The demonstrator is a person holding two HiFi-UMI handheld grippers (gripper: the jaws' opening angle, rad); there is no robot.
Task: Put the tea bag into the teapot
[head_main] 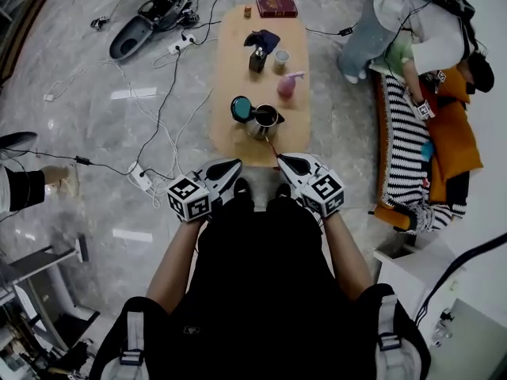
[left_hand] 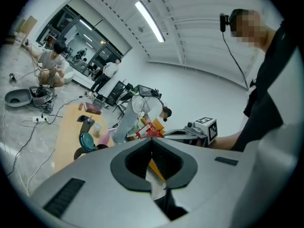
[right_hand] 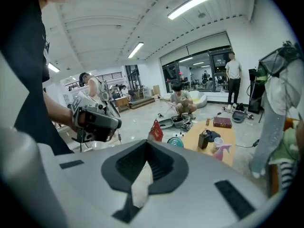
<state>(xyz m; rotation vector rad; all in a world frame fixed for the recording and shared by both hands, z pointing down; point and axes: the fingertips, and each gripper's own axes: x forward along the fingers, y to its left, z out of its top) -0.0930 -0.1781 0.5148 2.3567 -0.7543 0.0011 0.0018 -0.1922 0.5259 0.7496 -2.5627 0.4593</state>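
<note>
A steel teapot (head_main: 265, 121) stands at the near end of the low wooden table (head_main: 238, 46), its teal lid (head_main: 242, 108) swung open to the left. My right gripper (head_main: 280, 159) hovers just off the table's near edge, shut on a red tea bag (head_main: 272, 145) that points up toward the pot. In the right gripper view the tea bag (right_hand: 155, 130) sticks out past the jaw tips, with the teal lid (right_hand: 175, 141) behind. My left gripper (head_main: 238, 165) hangs beside it, jaws together and holding nothing. The left gripper view shows the tea bag (left_hand: 145, 129) and the right gripper (left_hand: 167, 133).
Farther along the table stand a pink spray bottle (head_main: 287, 85), a cup (head_main: 281, 58), a dark box (head_main: 257, 58) and a red book (head_main: 276, 5). Cables and a power strip (head_main: 141, 176) lie on the floor to the left. A striped sofa (head_main: 400, 133) with people is on the right.
</note>
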